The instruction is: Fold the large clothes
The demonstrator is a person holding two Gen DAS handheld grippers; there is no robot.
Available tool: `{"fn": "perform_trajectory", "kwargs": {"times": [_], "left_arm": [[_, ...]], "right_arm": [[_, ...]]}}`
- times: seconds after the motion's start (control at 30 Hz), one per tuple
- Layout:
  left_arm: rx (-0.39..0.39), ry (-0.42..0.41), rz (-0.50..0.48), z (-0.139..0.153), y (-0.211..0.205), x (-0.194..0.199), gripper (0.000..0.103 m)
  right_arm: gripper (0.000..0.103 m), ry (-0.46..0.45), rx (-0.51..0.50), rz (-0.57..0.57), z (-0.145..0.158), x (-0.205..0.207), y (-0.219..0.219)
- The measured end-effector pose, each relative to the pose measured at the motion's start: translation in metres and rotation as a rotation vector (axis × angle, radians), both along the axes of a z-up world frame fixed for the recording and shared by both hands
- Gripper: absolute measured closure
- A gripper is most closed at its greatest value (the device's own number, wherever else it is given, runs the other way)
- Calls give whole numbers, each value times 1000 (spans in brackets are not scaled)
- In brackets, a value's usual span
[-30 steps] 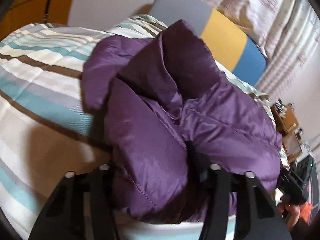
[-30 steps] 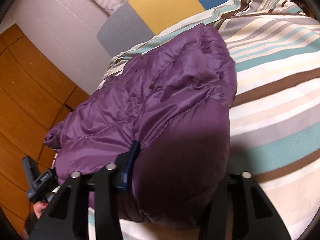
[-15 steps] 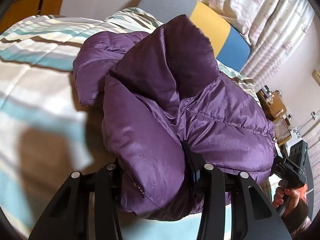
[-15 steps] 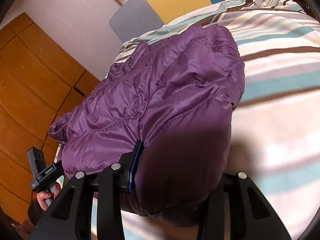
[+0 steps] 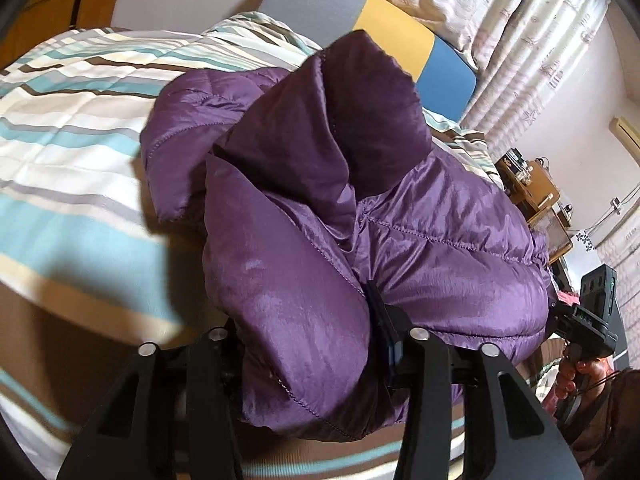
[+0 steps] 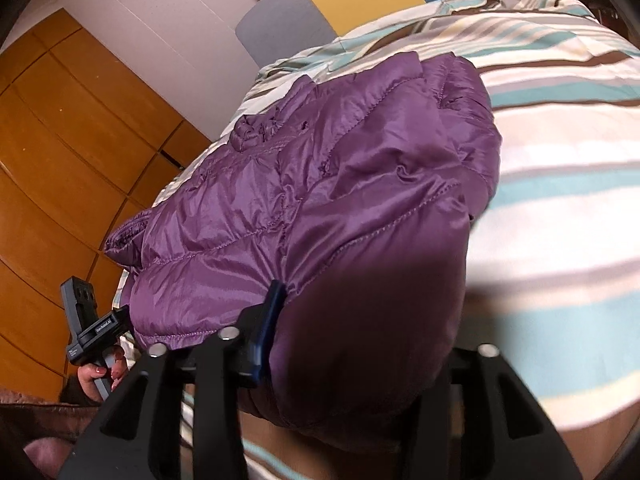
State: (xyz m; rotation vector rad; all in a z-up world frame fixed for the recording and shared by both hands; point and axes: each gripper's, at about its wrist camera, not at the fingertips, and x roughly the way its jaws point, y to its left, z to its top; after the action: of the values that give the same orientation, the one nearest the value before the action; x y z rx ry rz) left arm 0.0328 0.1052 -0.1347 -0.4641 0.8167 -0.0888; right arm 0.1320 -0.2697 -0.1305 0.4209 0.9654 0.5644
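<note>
Left wrist view: the left gripper (image 5: 308,344) is seen with a thick bunched end of the purple puffer jacket (image 5: 400,216) between its jaws, which have just been opening; the padding still fills the gap and is pressed by the blue pad on the right finger, so the grip is judged loosened but not yet let go. Further out, the jacket is shown heaped on the striped bedspread (image 5: 72,152), one flap standing up in front of the grey, yellow and blue headboard (image 5: 384,36).

In the right wrist view the same is found: the right gripper (image 6: 360,344) has the other end of the jacket (image 6: 340,184) between its jaws, which have likewise just been opening, with the quilted cloth still wedged against the blue pad. Beyond it the jacket is spread in a doubled bundle across the bedspread (image 6: 560,168), with a wooden wardrobe (image 6: 60,160) behind.

The garment is judged already folded into a compact bundle and set down on the bed. What appears to be left is the release at both ends, and perhaps a flattening of the raised flap.
</note>
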Motion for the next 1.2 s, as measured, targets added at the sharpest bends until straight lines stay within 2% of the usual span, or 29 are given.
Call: {"fn": "perform_trajectory", "kwargs": {"times": [0.03,0.07,0.13,0.23,0.27,0.4,0.47,0.5,0.53,0.57,0.6,0.63,0.67,0.77,0.83,0.97,1.07,1.2], "left_arm": [[-2,-2,5,2,1,-2,43],[-5,-8,8,4,3,-5,33],[12,-34,30,12,7,-11,20],[79,-87,70,28,11,-17,18],[101,-102,82,33,13,-14,12],[167,-108,87,45,14,21,10],[162,-119,83,47,14,36,10],[154,-109,78,46,14,45,10],[122,-90,49,42,14,55,16],[90,-79,19,41,12,63,45],[63,-39,-1,37,11,71,58],[48,-21,-7,35,10,73,75],[32,-30,-15,38,8,71,83],[44,-100,15,58,7,60,87],[23,-155,59,74,12,56,87],[-11,-264,152,103,20,59,87],[26,-328,218,120,15,77,87],[99,-361,302,127,11,108,87]], "right_arm": [[45,-2,-20,-8,2,-1,-4],[44,-8,-30,-12,4,2,-6],[35,-33,-64,-38,12,1,-16],[31,-81,-102,-96,23,-8,-34],[30,-93,-104,-119,26,-7,-40],[30,-115,-94,-143,29,9,-37],[30,-137,-93,-135,30,28,-28],[35,-141,-97,-130,28,30,-23],[50,-138,-110,-115,27,40,-15],[59,-133,-122,-97,26,43,-10],[75,-129,-136,-80,26,46,-4],[81,-136,-151,-68,28,49,5],[83,-168,-165,-55,35,47,10],[87,-279,-182,-48,64,30,12],[88,-328,-185,-58,79,24,12],[89,-418,-149,-105,111,31,13],[89,-474,-146,-155,125,48,20],[89,-500,-157,-212,128,78,33]]}}
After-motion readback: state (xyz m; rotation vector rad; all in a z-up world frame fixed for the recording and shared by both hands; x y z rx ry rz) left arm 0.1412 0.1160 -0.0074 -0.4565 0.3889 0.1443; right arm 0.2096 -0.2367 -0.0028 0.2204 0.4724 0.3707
